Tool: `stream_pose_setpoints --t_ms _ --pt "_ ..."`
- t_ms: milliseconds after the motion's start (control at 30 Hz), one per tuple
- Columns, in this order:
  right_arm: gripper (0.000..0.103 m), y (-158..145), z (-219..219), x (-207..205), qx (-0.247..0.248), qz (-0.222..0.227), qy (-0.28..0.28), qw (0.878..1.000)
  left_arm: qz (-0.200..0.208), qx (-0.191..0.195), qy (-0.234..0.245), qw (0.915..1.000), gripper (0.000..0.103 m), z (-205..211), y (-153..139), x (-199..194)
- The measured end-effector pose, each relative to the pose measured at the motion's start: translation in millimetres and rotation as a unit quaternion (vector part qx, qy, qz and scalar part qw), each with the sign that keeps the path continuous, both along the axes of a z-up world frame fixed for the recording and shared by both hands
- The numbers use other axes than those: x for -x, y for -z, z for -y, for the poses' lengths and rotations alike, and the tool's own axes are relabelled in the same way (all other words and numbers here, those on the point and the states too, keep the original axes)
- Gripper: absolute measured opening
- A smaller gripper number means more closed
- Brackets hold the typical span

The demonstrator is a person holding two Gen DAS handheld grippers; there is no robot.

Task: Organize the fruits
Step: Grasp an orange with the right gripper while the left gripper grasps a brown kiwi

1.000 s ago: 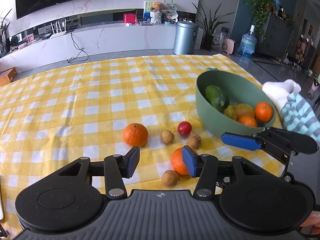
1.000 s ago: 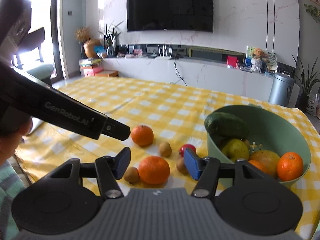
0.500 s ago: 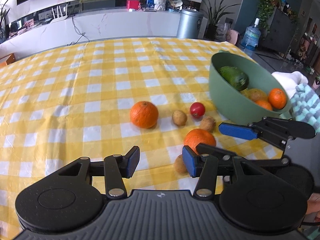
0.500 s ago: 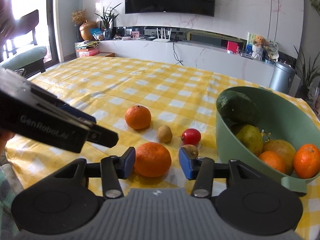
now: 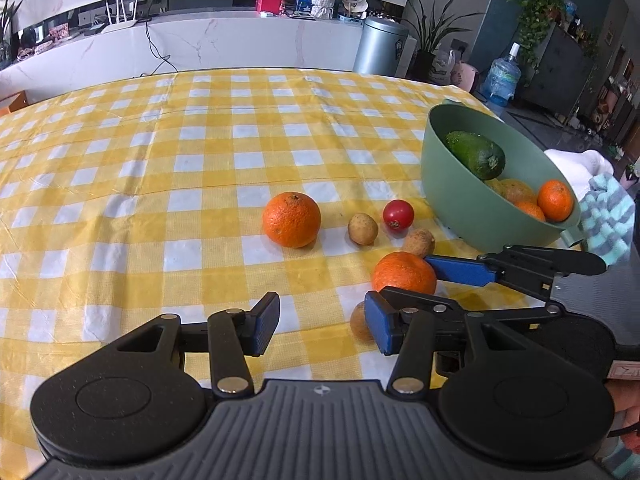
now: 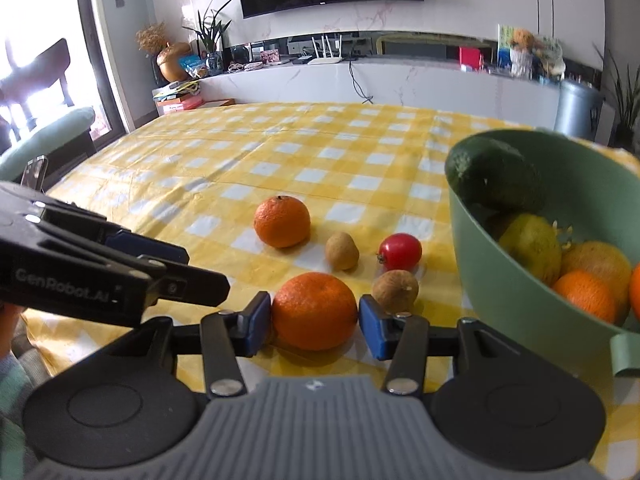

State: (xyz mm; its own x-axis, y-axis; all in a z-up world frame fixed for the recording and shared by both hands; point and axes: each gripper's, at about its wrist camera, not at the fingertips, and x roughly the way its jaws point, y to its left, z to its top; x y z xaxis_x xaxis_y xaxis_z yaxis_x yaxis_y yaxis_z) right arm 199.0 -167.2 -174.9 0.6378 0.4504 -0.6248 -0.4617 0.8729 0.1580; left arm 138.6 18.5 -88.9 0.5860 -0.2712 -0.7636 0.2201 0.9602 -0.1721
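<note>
Checked tablecloth (image 6: 248, 168); "GenRobot.AI" on left tool (image 6: 192, 268) beside near orange (image 6: 314, 312).

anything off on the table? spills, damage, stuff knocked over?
Nothing stands out. The green bowl sits upright with its fruit inside, no spills. The loose fruit still on the cloth simply awaits sorting; the right gripper has its jaws around the near orange.
</note>
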Motion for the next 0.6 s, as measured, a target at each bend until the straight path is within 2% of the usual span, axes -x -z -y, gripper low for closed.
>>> stream_pose_setpoints --t_ms 67,200,500,600 --pt "0.046 -0.6 -0.6 0.2 0.002 -0.001 -0.003 1.0 0.0 -0.001 0.002 1.0 0.058 1.6 -0.6 0.4" --pt "0.045 -4.2 -2.1 6.1 0.038 0.013 -0.005 0.999 0.001 -0.001 0.009 1.0 0.058 5.6 -2.4 2.3" --pt "0.045 -10.3 19.8 9.1 0.067 0.002 0.024 0.997 -0.008 -0.013 0.045 0.9989 0.058 30.2 6.1 3.0" --pt "0.045 -8.2 23.6 4.5 0.063 -0.009 0.028 0.998 -0.009 -0.025 0.037 0.999 0.052 36.2 12.0 2.1"
